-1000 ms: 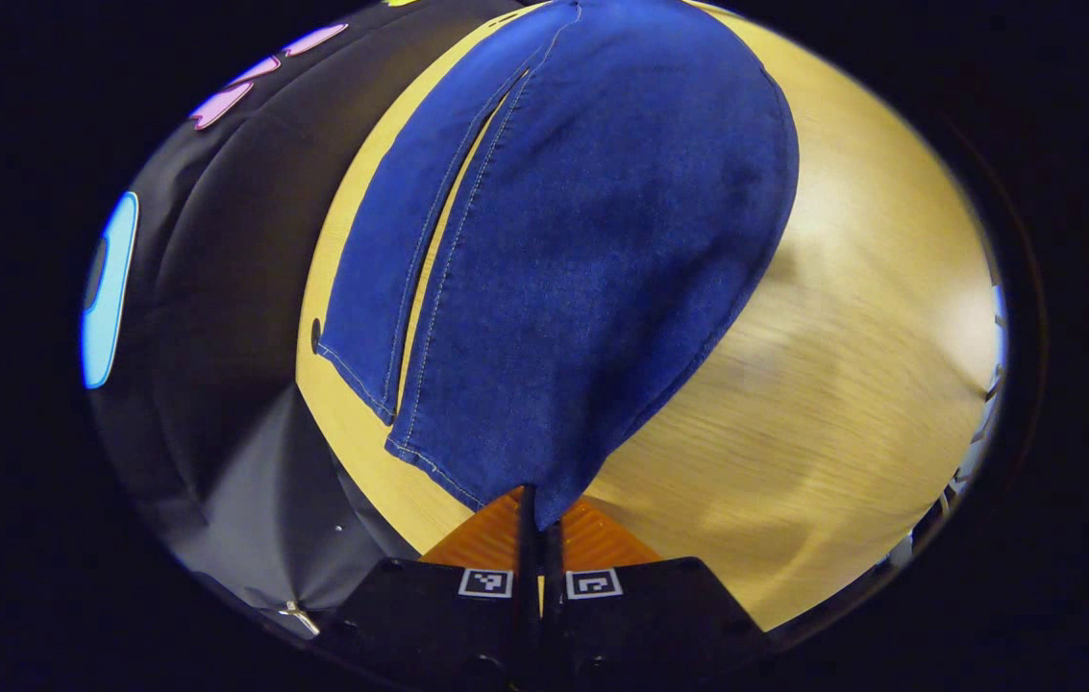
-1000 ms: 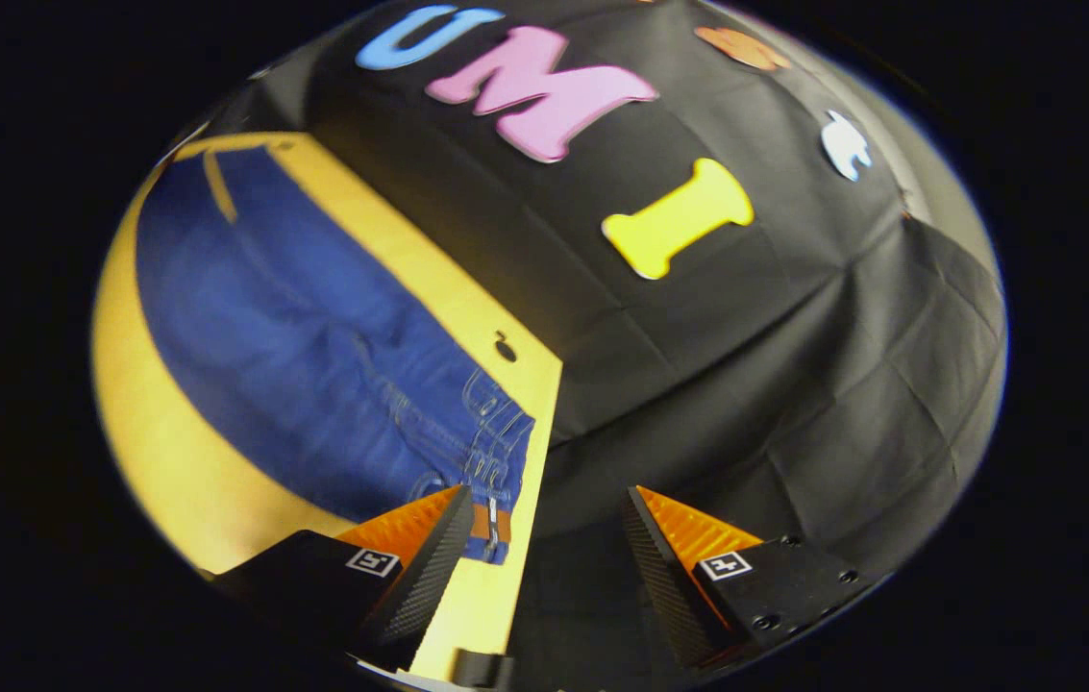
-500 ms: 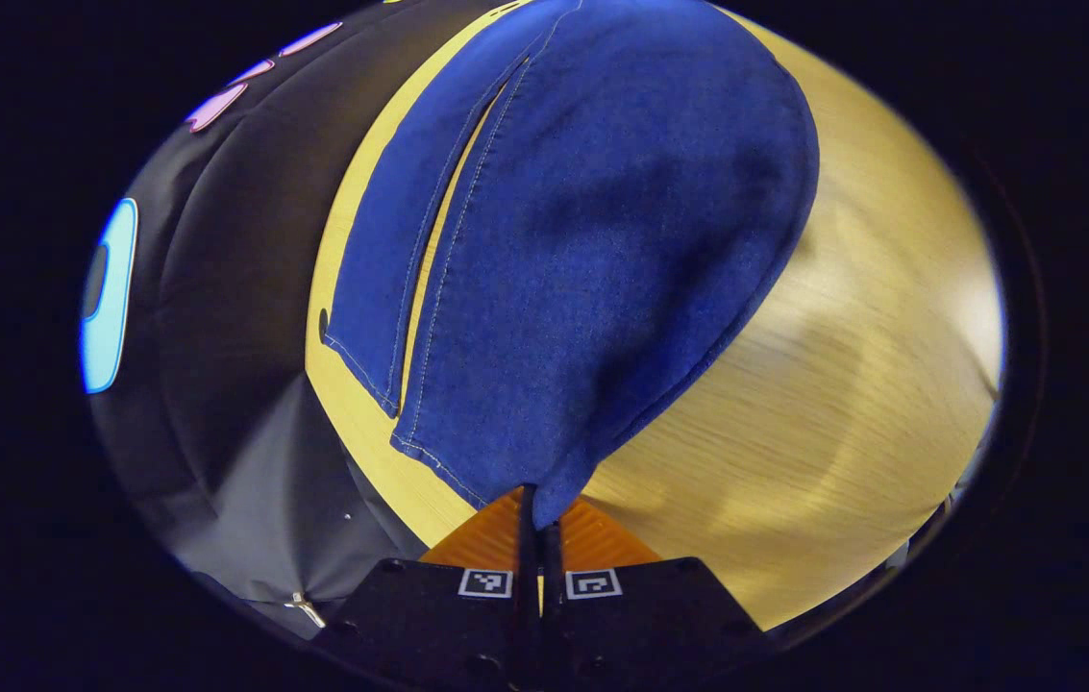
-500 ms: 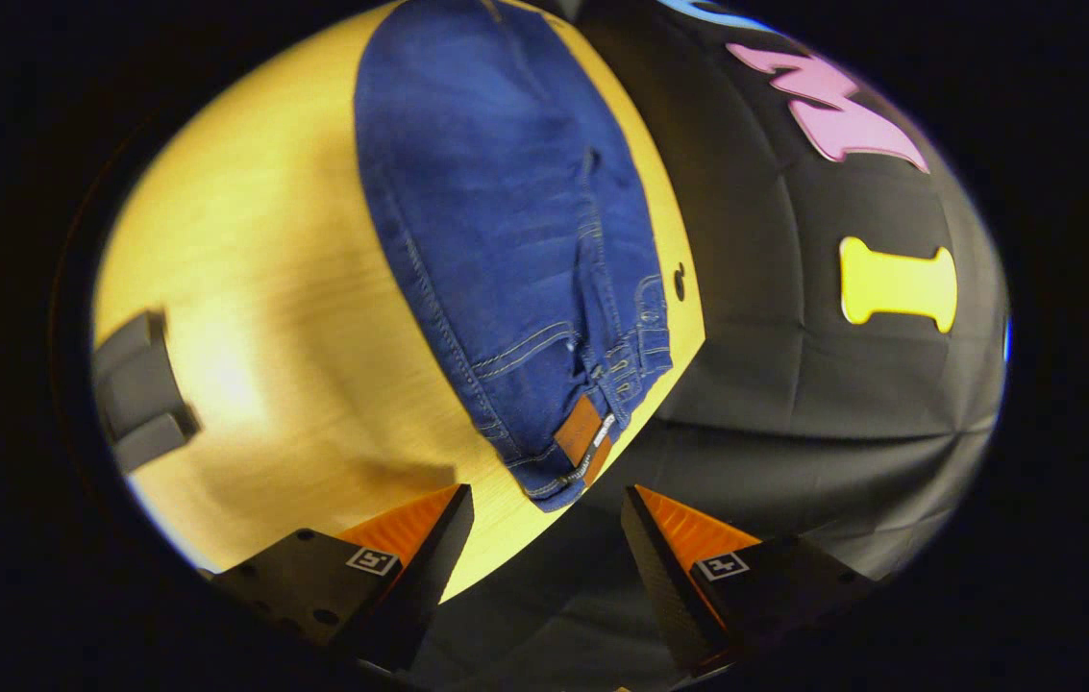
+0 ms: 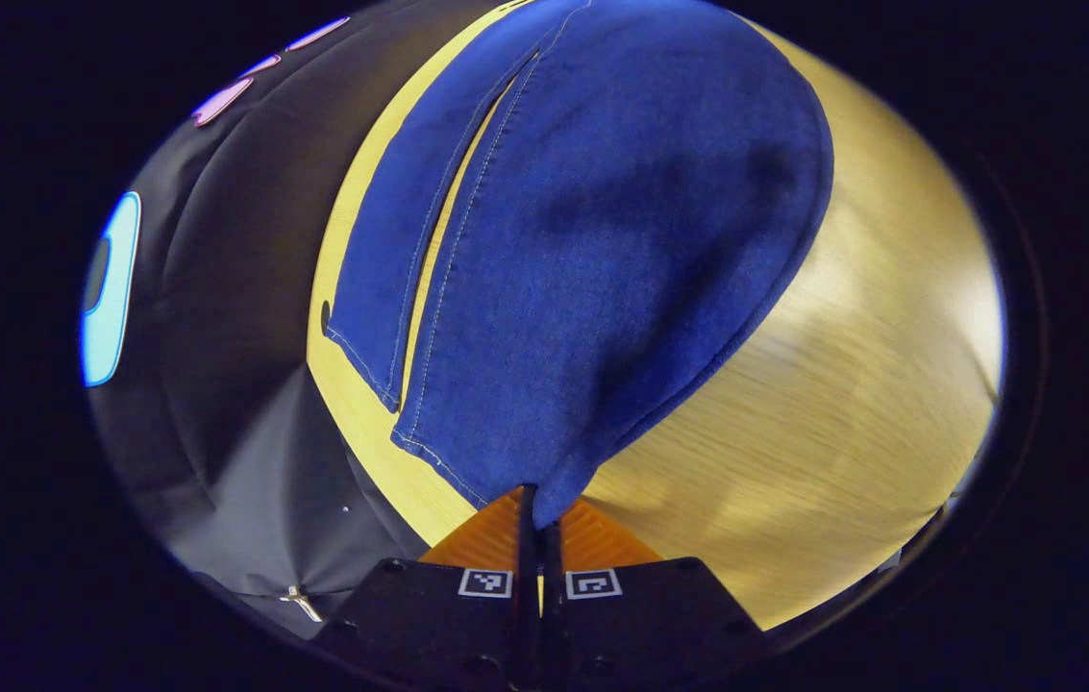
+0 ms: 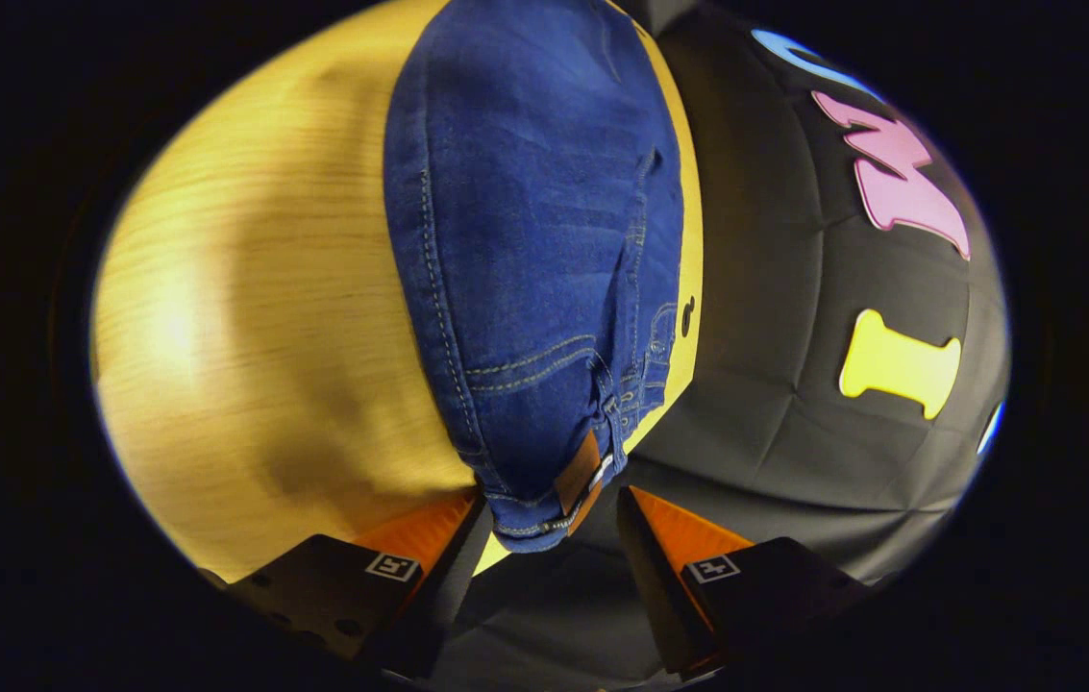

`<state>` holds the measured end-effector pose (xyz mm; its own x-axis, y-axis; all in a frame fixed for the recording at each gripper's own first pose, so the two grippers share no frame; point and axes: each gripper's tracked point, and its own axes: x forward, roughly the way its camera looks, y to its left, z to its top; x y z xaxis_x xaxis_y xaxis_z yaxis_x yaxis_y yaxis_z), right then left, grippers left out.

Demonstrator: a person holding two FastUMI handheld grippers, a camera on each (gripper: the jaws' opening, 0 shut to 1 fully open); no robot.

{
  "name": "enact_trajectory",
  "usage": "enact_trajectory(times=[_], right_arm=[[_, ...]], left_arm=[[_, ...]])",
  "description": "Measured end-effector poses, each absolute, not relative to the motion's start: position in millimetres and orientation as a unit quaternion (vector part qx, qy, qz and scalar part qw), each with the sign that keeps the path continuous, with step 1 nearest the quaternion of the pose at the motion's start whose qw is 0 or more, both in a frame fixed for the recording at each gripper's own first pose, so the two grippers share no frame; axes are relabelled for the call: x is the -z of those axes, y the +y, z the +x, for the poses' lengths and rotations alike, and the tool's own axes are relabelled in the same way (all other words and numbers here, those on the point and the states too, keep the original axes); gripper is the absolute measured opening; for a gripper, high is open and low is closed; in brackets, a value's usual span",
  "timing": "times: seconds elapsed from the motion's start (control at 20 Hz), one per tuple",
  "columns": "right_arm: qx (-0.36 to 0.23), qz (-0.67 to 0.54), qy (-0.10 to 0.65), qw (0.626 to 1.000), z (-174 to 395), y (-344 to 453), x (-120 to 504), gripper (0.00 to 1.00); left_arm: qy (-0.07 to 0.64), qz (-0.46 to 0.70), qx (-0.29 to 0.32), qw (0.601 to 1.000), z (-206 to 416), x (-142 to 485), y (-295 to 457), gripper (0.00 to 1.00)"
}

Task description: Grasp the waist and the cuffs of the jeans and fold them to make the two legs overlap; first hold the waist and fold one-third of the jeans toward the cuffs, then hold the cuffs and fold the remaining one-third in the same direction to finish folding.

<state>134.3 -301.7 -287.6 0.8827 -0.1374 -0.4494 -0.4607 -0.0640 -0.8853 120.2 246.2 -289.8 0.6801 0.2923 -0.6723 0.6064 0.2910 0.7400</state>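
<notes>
Two tools work the dark blue denim jeans point(image 5: 592, 240), which lie along the back edge of the pale wooden surface point(image 5: 832, 384). Left tool point(image 5: 538, 514) is clamped on a cuff point(image 5: 467, 452); right tool point(image 6: 549, 524) gapes around the waist corner point(image 6: 544, 481). Best to close squarely on the waistband before lifting both ends together.

Warm light, blurred table point(image 5: 852, 384) (glare); fisheye-warped edges

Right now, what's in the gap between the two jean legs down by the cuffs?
Bare wooden table shows in the narrow slit between the two legs of the jeans in the left gripper view. Nothing else lies there. The left tool pinches the nearer cuff.
</notes>
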Motion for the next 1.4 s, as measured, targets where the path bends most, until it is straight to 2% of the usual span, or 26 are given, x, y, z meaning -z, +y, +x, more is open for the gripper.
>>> enact_trajectory(times=[0.1, 0.15, 0.2, 0.3, 0.35, 0.4, 0.45, 0.5, 0.55, 0.7, 0.85, 1.05, 1.25, 1.35, 1.4], right_arm=[[-0.132, -0.711, 0.224, 0.654, 134.3, -302.4, 295.4, 0.82], [-0.135, -0.705, 0.235, 0.656, 134.5, -302.6, 300.5, 0.70], [-0.138, -0.702, 0.239, 0.656, 137.6, -301.1, 301.5, 0.48], [-0.136, -0.693, 0.250, 0.662, 138.8, -300.5, 303.2, 0.27], [-0.135, -0.680, 0.261, 0.671, 138.7, -300.9, 303.3, 0.36], [-0.134, -0.665, 0.275, 0.681, 139.9, -301.7, 303.3, 0.31], [-0.134, -0.652, 0.281, 0.691, 140.9, -300.3, 300.7, 0.22], [-0.137, -0.640, 0.294, 0.697, 141.3, -300.1, 300.4, 0.05], [-0.140, -0.628, 0.304, 0.702, 140.3, -300.3, 299.3, 0.12], [-0.135, -0.612, 0.312, 0.714, 141.2, -298.9, 289.0, 0.12], [-0.115, -0.600, 0.288, 0.737, 143.6, -294.0, 256.5, 0.12], [-0.075, -0.517, 0.278, 0.806, 161.2, -283.1, 203.6, 0.12], [-0.040, -0.383, 0.261, 0.885, 199.5, -260.6, 147.4, 0.12], [-0.023, -0.326, 0.247, 0.912, 216.6, -247.9, 116.5, 0.12], [-0.014, -0.303, 0.241, 0.922, 213.7, -239.0, 99.9, 0.12]], left_arm=[[0.384, 0.587, 0.109, 0.705, 121.4, 290.0, 246.1, 0.06], [0.384, 0.587, 0.107, 0.705, 121.4, 290.1, 246.0, 0.06], [0.384, 0.587, 0.106, 0.705, 121.4, 290.6, 245.5, 0.06], [0.384, 0.588, 0.104, 0.705, 121.9, 290.6, 245.1, 0.06], [0.384, 0.588, 0.103, 0.704, 121.6, 290.3, 245.3, 0.06], [0.384, 0.588, 0.103, 0.704, 121.6, 290.4, 244.9, 0.06], [0.386, 0.588, 0.104, 0.704, 121.7, 290.3, 244.7, 0.06], [0.391, 0.587, 0.106, 0.701, 120.5, 290.7, 243.6, 0.06], [0.394, 0.586, 0.108, 0.699, 119.1, 290.6, 242.5, 0.06], [0.410, 0.550, 0.121, 0.718, 107.0, 294.0, 234.1, 0.06], [0.424, 0.510, 0.148, 0.734, 91.5, 289.5, 223.0, 0.06], [0.427, 0.463, 0.190, 0.753, 88.9, 252.4, 209.8, 0.06], [0.434, 0.466, 0.246, 0.730, 92.7, 206.3, 189.6, 0.06], [0.439, 0.419, 0.258, 0.752, 106.2, 185.3, 173.8, 0.09], [0.438, 0.396, 0.259, 0.765, 113.9, 174.0, 165.7, 0.06]])
